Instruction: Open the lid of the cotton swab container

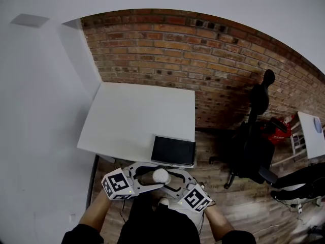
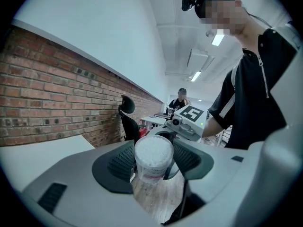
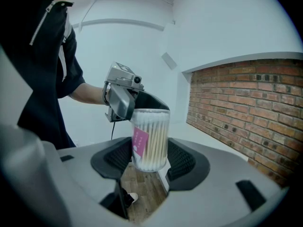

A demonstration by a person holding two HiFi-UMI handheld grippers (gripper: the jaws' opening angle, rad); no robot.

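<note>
I hold the clear cotton swab container (image 1: 154, 177) in the air between both grippers, close to the person's body and below the table's front edge. In the right gripper view the container (image 3: 150, 138) stands upright, with a pink label and swab sticks showing, and my right gripper (image 3: 150, 159) is shut on its lower body. The left gripper (image 3: 138, 104) covers its top end from above. In the left gripper view I look down on the container's (image 2: 152, 157) round end full of white tips, and my left gripper's (image 2: 152, 163) pads press on both sides of it.
A white table (image 1: 132, 121) stands ahead against a brick wall (image 1: 203, 55), with a black flat pad (image 1: 173, 150) at its front right corner. A black office chair (image 1: 254, 141) stands on the wooden floor to the right. Another person (image 2: 180, 97) sits far off.
</note>
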